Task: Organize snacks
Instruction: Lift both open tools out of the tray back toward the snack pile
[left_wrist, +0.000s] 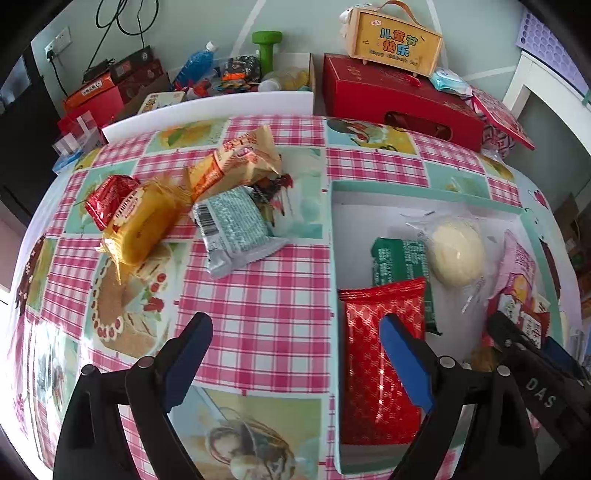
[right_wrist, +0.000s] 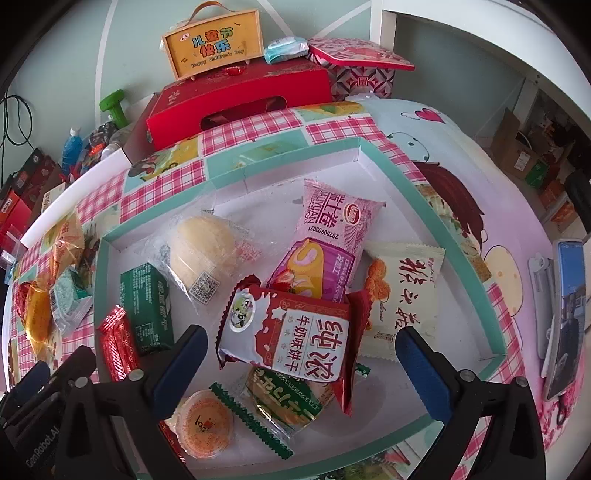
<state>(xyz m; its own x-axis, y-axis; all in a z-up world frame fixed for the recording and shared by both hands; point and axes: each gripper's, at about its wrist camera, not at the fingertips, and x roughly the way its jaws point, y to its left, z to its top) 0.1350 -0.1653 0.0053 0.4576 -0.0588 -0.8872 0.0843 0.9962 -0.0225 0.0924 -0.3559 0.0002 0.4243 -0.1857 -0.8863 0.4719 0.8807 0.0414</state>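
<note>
The sorting looks about two-thirds done: both grippers hang with jaws spread wide, holding nothing. Ahead and left of the left gripper (left_wrist: 295, 354) 4 loose snacks (left_wrist: 192, 199) lie clustered on the checked surface (left_wrist: 258, 295) (a red packet, a yellow cake, an orange-cream pack, a grey-green wrapper). Under the right gripper (right_wrist: 301, 352) the teal-rimmed box (right_wrist: 424, 192) holds at least 8 packets. Next, I judge, the left jaws must reach forward over the grey-green wrapper (left_wrist: 236, 229), the nearest.
</note>
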